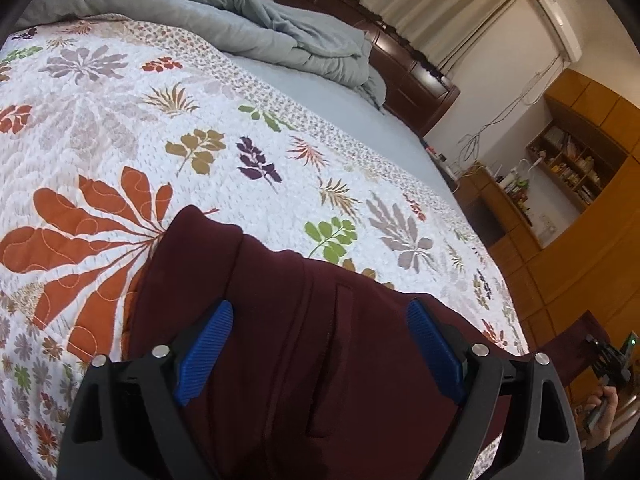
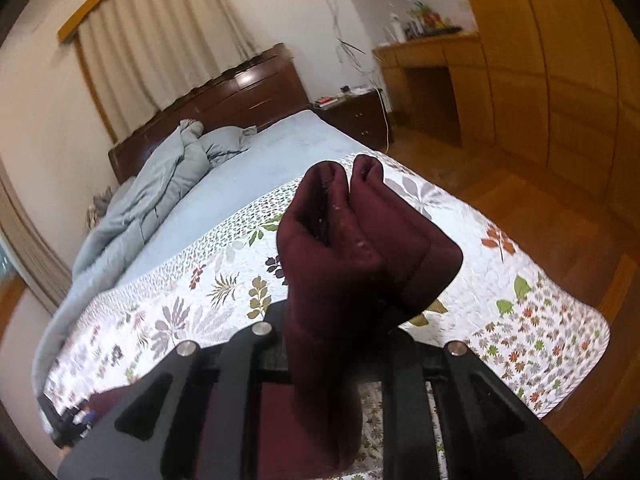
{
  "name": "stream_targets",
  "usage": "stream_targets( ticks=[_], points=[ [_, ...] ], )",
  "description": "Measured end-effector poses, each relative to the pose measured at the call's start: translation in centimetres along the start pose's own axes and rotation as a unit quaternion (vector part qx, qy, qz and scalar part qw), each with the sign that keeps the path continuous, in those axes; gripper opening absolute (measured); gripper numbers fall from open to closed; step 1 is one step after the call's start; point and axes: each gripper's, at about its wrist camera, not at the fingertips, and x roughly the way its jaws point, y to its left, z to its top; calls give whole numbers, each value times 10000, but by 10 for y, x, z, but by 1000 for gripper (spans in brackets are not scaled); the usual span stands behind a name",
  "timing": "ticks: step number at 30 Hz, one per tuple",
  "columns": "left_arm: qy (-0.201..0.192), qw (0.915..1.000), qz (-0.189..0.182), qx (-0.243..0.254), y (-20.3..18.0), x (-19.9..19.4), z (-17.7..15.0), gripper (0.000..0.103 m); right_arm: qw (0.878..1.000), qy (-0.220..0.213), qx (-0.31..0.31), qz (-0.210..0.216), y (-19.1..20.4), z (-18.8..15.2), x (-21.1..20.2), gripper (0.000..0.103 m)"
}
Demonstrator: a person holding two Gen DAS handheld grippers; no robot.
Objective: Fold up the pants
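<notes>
Right tool [image 2: 336,360] clamped on bunched cuffs of maroon pants [image 2: 360,248], lifted above the quilt [image 2: 520,312]. Left tool [image 1: 320,344] fingers apart, straddling pants on bed. Looks mid-fold: legs paired, folding over left.

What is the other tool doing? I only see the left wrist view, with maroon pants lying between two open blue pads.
Observer: The right tool is shut on a bunch of the maroon pants.
Operator: Which part of them?
Observer: Apparently the two leg ends, side by side, poking up past its fingers.
Operator: What lies beyond the bed there?
Observer: A bare wooden floor.
</notes>
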Motion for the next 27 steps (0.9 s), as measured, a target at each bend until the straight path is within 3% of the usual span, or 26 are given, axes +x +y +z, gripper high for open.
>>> stream_targets(
  ticks=[9,21,27],
  points=[
    [-78,9997,-111,180,-5,-6,-1,89,9954,-168,-893,-314,61,-9,-9,15],
    [-216,9994,-255,-59,7,-19,0,89,9751,-209,-2146,-511,144,-47,1,15],
    [-224,9992,-298,-115,12,-21,0,89,9498,-124,-3052,-670,198,-85,16,15]
  ],
)
